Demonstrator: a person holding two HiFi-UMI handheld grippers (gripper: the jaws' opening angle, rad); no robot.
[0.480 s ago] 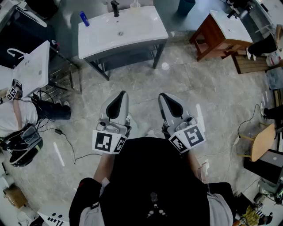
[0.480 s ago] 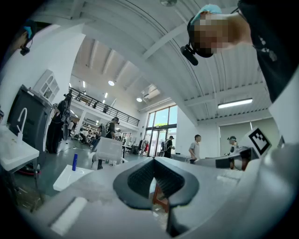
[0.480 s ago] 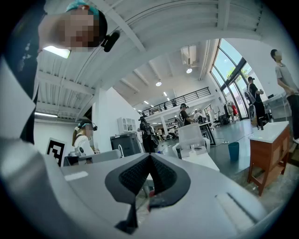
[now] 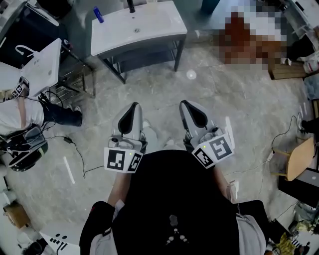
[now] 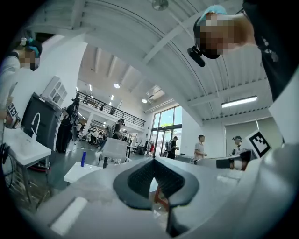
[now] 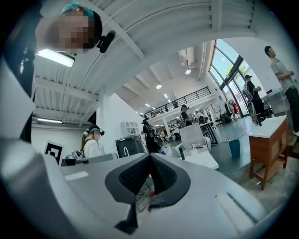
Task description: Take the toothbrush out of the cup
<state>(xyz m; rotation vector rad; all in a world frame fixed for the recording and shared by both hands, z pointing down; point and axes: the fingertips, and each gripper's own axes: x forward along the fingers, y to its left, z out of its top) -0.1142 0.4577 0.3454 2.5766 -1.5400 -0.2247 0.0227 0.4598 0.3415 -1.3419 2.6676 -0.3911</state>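
At the near centre of the floor, a person in a dark top [image 4: 174,204] holds both tools level, side by side and apart, pointing away toward the far side of the room. The left gripper [image 4: 134,106] is clenched: in its own view the dark pads meet at the tip with nothing between them. The right gripper [image 4: 185,103] is in the same state, pads together at the tip and grasping nothing. Each carries its marker cube at the near end, just ahead of the person's body. Well apart from both tools, far and slightly left, stands a white sink [image 4: 144,32] on a dark frame. On its far edge are a black tap [image 4: 131,6] and, to the left of that, a blue bottle [image 4: 98,14]. In the right gripper view a small pale cup [image 6: 194,148] stands on this sink just right of the tap; the toothbrush is too small to make out. A second sink [image 4: 42,67] stands at the left, with another person [image 4: 12,117] beside it. A wooden stand [image 6: 268,144] and a teal bin [image 6: 234,148] are at the far right. Cables [image 4: 75,149] lie on the stone floor at the left.
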